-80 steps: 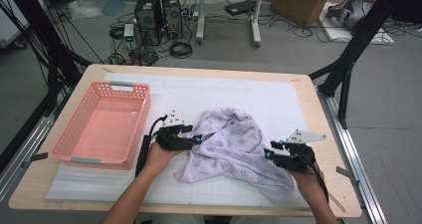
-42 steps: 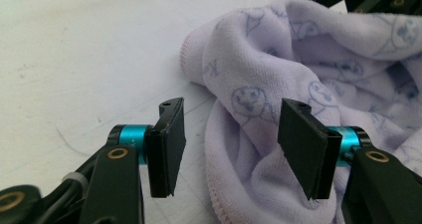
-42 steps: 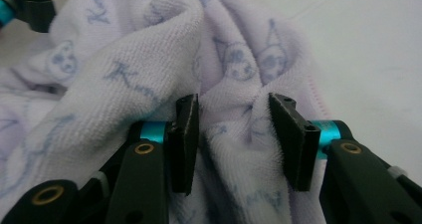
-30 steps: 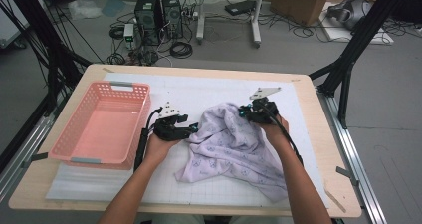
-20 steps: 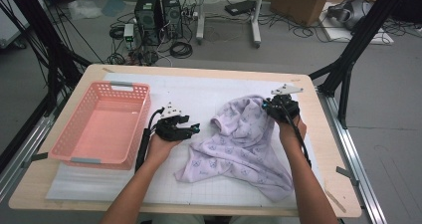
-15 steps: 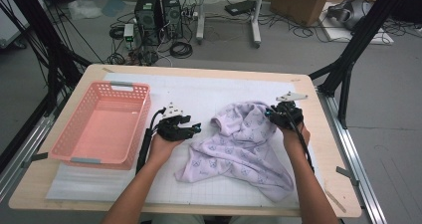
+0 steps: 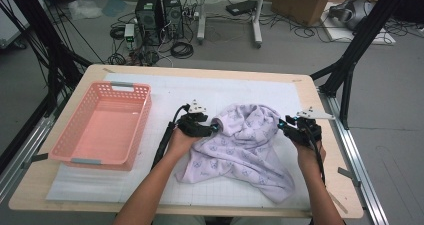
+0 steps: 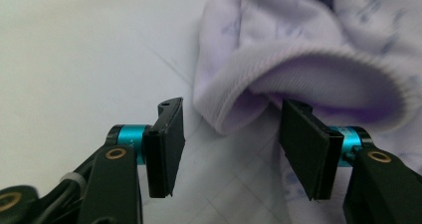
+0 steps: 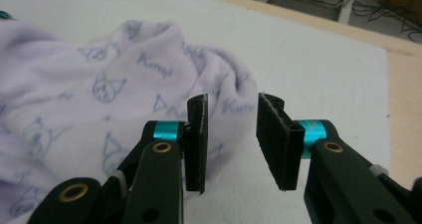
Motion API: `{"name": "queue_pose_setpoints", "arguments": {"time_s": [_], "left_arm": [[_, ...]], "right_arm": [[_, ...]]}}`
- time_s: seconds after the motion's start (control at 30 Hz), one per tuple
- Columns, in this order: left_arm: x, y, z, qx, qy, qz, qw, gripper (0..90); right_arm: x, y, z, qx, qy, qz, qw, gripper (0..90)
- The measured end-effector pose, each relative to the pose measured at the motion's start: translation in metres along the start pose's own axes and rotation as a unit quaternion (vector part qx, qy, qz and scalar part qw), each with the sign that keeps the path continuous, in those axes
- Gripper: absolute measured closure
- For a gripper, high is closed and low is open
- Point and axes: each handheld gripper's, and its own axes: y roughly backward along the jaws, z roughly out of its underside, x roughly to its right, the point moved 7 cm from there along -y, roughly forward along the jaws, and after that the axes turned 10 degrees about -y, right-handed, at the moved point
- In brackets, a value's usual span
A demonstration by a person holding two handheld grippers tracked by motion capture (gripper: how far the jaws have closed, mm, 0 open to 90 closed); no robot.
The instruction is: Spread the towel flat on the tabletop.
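Observation:
A lavender garment (image 7: 239,146) with small printed figures lies crumpled on the white mat (image 7: 165,92). My left gripper (image 7: 214,128) is at its left edge with the jaws open; they have just been opening a little. In the left gripper view (image 8: 231,115) a ribbed hem (image 8: 318,67) curls just past the pads, unpinched. My right gripper (image 7: 281,125) hovers at the garment's right edge. Its jaws have just been opening and stand open (image 9: 233,100), with a fold of the garment (image 9: 149,79) beyond the left pad and no cloth pressed between them.
A pink plastic basket (image 7: 67,145) stands at the left of the table. Bare mat stretches behind the garment. The wooden table edge (image 7: 335,135) runs close to the right hand. Black frame posts and cables stand beyond the table.
The right gripper travelled from the garment's top middle to its right edge, dragging the cloth out rightward, then came off it. The left gripper slid right up to the garment's left edge.

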Motion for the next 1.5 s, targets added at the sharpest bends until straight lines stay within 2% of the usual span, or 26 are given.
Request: {"name": "queue_pose_setpoints", "arguments": {"time_s": [0.13, 0.2, 0.3, 0.33, 0.37, 0.4, 0.5, 0.53, 0.57, 0.63, 0.73, 0.77, 0.83, 0.87, 0.9, 0.97, 1.03, 1.07, 1.17, 1.27, 1.33, 1.37, 1.43, 1.5], "left_arm": [[0.003, -0.011, -0.007, -0.001, -0.016, -0.014, 0.9998, 45.7], [0.004, -0.017, -0.009, -0.009, -0.014, -0.015, 0.9998, 47.8], [0.003, -0.023, -0.011, -0.025, -0.031, -0.023, 0.9989, 53.7], [0.002, -0.023, -0.013, -0.028, -0.035, -0.022, 0.9988, 59.7], [-0.001, -0.021, -0.015, -0.032, -0.048, -0.038, 0.9976, 74.7], [-0.006, -0.020, -0.018, -0.029, -0.047, -0.053, 0.9971, 82.6], [-0.026, -0.009, -0.027, -0.002, -0.018, -0.088, 0.9959, 85.4], [-0.032, -0.006, -0.028, 0.004, -0.008, -0.091, 0.9958, 85.6], [-0.037, -0.003, -0.030, 0.009, -0.007, -0.101, 0.9948, 85.7], [-0.049, 0.006, -0.032, 0.026, 0.003, -0.126, 0.9916, 85.9], [-0.073, 0.018, -0.029, 0.044, 0.022, -0.182, 0.9820, 85.9], [-0.080, 0.022, -0.027, 0.052, 0.035, -0.192, 0.9794, 85.9], [-0.091, 0.027, -0.023, 0.062, 0.058, -0.201, 0.9759, 85.7], [-0.093, 0.028, -0.021, 0.064, 0.068, -0.198, 0.9757, 84.8], [-0.093, 0.027, -0.019, 0.063, 0.080, -0.188, 0.9768, 80.4], [-0.091, 0.025, -0.015, 0.054, 0.095, -0.172, 0.9790, 59.5], [-0.089, 0.025, -0.013, 0.049, 0.105, -0.155, 0.9812, 47.6], [-0.087, 0.025, -0.013, 0.049, 0.110, -0.146, 0.9819, 44.4], [-0.081, 0.031, -0.014, 0.048, 0.101, -0.133, 0.9848, 39.7], [-0.076, 0.040, -0.010, 0.057, 0.089, -0.140, 0.9844, 39.9], [-0.073, 0.046, -0.005, 0.057, 0.090, -0.137, 0.9849, 39.8], [-0.070, 0.050, -0.003, 0.055, 0.085, -0.133, 0.9860, 39.8], [-0.066, 0.057, 0.000, 0.058, 0.078, -0.131, 0.9866, 40.9], [-0.061, 0.065, 0.003, 0.062, 0.083, -0.123, 0.9869, 43.1]], "right_arm": [[0.001, -0.002, 0.011, -0.012, 0.002, -0.006, 0.9999, 63.9], [0.003, -0.003, 0.014, -0.011, -0.003, -0.008, 0.9999, 63.9], [0.004, -0.003, 0.018, -0.012, -0.011, -0.011, 0.9998, 64.1], [0.004, -0.002, 0.018, -0.009, -0.014, -0.013, 0.9998, 64.1], [0.004, -0.002, 0.018, -0.008, -0.015, -0.014, 0.9998, 64.2], [0.005, -0.001, 0.018, -0.007, -0.014, -0.014, 0.9998, 64.3], [0.005, 0.000, 0.018, -0.004, -0.019, -0.017, 0.9997, 64.3], [0.005, 0.001, 0.018, -0.001, -0.019, -0.017, 0.9997, 64.3], [0.005, 0.001, 0.018, -0.002, -0.020, -0.017, 0.9996, 64.3], [0.006, 0.001, 0.019, -0.004, -0.022, -0.019, 0.9996, 64.3], [0.007, 0.000, 0.020, -0.003, -0.023, -0.020, 0.9995, 64.8], [0.008, 0.000, 0.021, -0.004, -0.022, -0.020, 0.9995, 65.2], [0.009, -0.002, 0.023, -0.008, -0.025, -0.018, 0.9995, 65.6], [0.010, -0.002, 0.023, -0.008, -0.026, -0.018, 0.9995, 65.7], [0.011, -0.002, 0.023, -0.009, -0.027, -0.017, 0.9995, 65.7], [0.013, -0.003, 0.023, -0.006, -0.033, -0.018, 0.9993, 65.7], [0.014, -0.003, 0.024, -0.008, -0.040, -0.019, 0.9990, 65.6], [0.014, -0.003, 0.024, -0.009, -0.040, -0.018, 0.9990, 65.5], [0.014, -0.003, 0.025, -0.010, -0.041, -0.018, 0.9990, 65.4], [0.015, -0.003, 0.026, -0.014, -0.040, -0.018, 0.9989, 65.4], [0.014, -0.004, 0.027, -0.017, -0.041, -0.018, 0.9988, 65.5], [0.014, -0.004, 0.026, -0.017, -0.041, -0.018, 0.9989, 65.5], [0.013, -0.003, 0.026, -0.015, -0.037, -0.018, 0.9990, 65.5], [0.011, -0.001, 0.025, -0.013, -0.038, -0.019, 0.9990, 65.5]]}}
